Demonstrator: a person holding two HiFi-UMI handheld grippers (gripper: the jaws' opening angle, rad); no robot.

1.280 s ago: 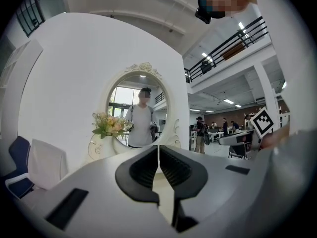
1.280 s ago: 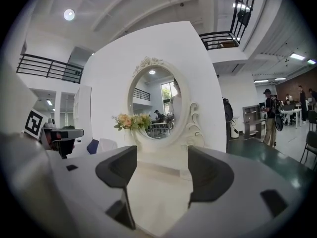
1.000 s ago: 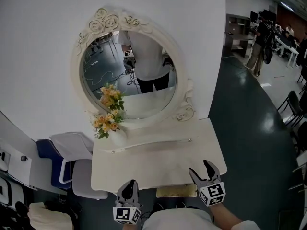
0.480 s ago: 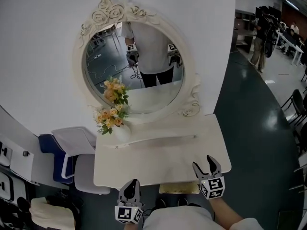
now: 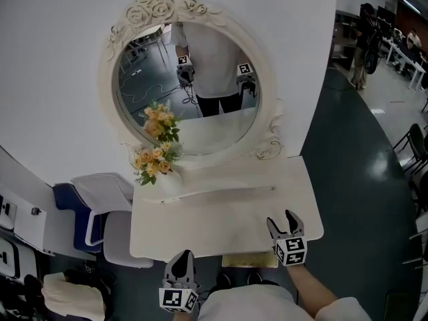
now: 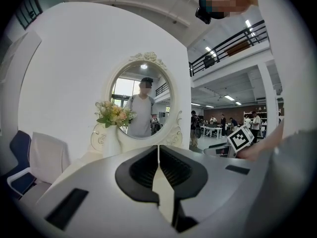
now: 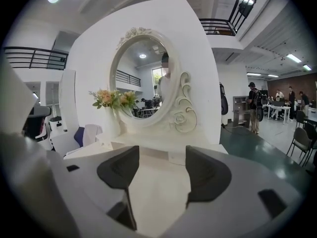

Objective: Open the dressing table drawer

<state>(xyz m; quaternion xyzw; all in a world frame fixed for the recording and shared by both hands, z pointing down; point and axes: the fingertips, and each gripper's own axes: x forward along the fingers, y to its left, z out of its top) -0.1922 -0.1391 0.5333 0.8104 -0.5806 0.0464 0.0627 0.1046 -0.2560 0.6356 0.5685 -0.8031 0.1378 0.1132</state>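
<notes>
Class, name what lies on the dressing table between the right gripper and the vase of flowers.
Nothing: the head view shows only bare white tabletop between the right gripper and the vase.

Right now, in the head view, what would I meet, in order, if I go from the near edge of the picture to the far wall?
left tongs → right tongs → vase of flowers → mirror
</notes>
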